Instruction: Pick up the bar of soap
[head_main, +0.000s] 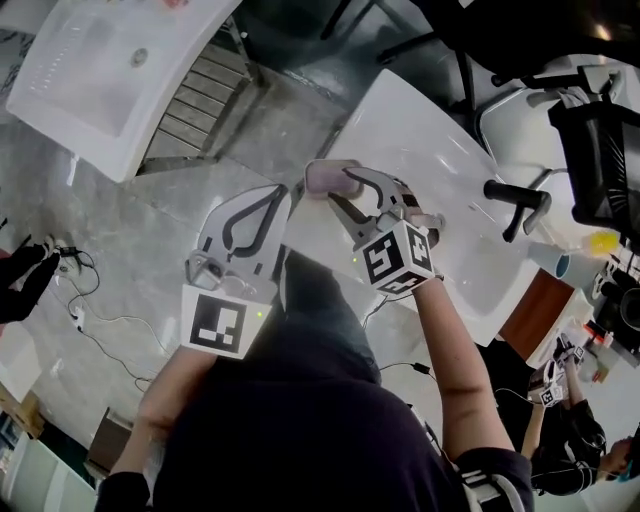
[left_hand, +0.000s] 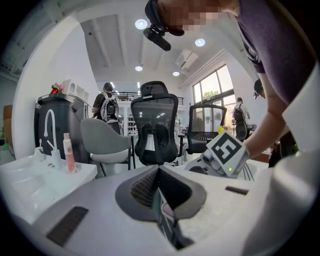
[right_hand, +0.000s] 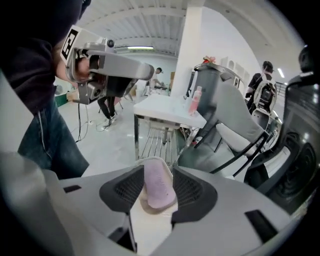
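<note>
A person leans over a white washbasin (head_main: 430, 140) with a two-jaw gripper in each hand, seen from a head-mounted camera looking steeply down. The right gripper (head_main: 340, 190) reaches to the edge of the washbasin opposite its black tap (head_main: 515, 200), where the bar of soap (head_main: 322, 177) sits.

In the right gripper view, the right gripper (right_hand: 159, 186) has its dark ribbed pads (right_hand: 192, 189) spread apart on either side of the lilac bar of soap (right_hand: 159, 182). The bar stands on its edge between them, leaning slightly, with its lower end in a pale shallow dish (right_hand: 150, 208) on the washbasin's white rim. The pads bracket the bar closely but do not appear to press on it. The soap is not lifted off the washbasin.

The left gripper (head_main: 278, 195) is held just beside the washbasin, off its edge and over the grey floor (head_main: 150, 230), close to the right gripper but not touching it. The left gripper view shows the left gripper (left_hand: 160, 175) with its two fingers pressed together and nothing between them. The right gripper's marker cube (left_hand: 227, 150) is in that view, and beyond it stand a black mesh office chair (left_hand: 156, 127) and a grey chair (left_hand: 102, 140).

A second white basin (head_main: 90, 70) lies well apart from the washbasin, across the floor.
</note>
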